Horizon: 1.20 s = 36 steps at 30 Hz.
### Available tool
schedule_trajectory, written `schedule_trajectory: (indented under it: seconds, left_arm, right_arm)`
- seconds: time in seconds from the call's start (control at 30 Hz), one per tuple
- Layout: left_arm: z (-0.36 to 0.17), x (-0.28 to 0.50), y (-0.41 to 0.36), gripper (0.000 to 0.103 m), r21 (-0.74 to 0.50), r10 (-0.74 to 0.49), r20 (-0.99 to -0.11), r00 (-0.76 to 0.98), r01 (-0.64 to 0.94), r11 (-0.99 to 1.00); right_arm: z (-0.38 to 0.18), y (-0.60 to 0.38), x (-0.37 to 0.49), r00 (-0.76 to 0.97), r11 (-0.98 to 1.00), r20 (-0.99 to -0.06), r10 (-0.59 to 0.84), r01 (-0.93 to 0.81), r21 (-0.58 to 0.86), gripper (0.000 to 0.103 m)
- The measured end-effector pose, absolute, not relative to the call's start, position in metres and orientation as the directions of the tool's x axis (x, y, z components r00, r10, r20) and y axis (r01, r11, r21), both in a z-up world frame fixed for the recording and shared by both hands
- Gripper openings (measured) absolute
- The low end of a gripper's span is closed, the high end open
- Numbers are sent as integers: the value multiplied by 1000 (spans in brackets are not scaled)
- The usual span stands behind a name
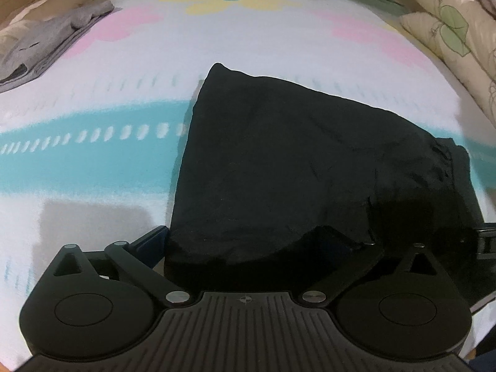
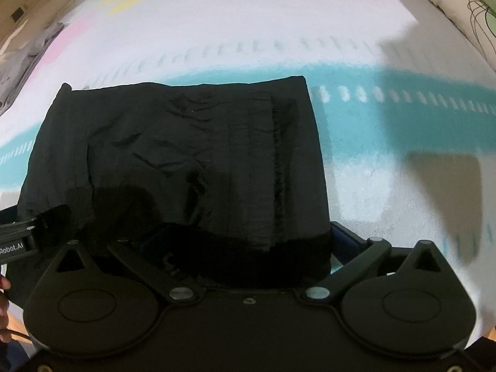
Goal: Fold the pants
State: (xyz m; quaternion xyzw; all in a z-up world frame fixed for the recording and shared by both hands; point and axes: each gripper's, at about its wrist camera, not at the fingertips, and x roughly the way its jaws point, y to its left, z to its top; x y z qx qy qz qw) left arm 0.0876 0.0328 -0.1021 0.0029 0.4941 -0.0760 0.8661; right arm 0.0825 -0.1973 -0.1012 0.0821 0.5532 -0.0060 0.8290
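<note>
1. Black pants (image 1: 279,161) folded flat on patterned bed sheet (image 1: 93,167).
2. Left gripper (image 1: 266,245): jaws wide, near edge between them (unpinched).
3. Right gripper (image 2: 238,241): same, holding nothing.

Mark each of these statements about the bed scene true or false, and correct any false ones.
1. The black fabric pants lie folded into a compact stack on the pastel patterned bedsheet. True.
2. A red towel lies at the far left of the bed. False: a pile of grey folded clothes lies there.
3. The left gripper has its fingers spread wide, not pinching the pants. True.
4. The right gripper is shut tight. False: it is open.
5. A yellow flower shape is printed on the bedsheet. True.
</note>
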Motion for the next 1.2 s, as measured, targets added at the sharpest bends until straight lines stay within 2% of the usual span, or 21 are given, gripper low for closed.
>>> schedule_trajectory:
  seconds: [0.27,0.5,0.7,0.97,1.2]
  left_arm:
    - [-100,83,35,103,-81,-127,-856,500,114,990]
    - [-98,82,41,102,-129,-202,-849,488,180,975]
    - [-95,91,35,103,-111,-178,-885,430,177,978]
    - [-98,94,38,103,-112,-183,-888,422,187,976]
    - [-98,99,34,103,-99,-161,-895,415,167,981]
  right_arm:
    - [-99,-186,96,311,986,-950,38,141,86,103]
    - [-99,-187,110,291,985,-956,40,151,88,103]
    - [-102,-188,99,321,984,-946,38,152,91,103]
    - [-107,-192,115,231,991,-970,70,97,95,103]
    - [-109,-191,111,266,995,-962,66,61,85,103]
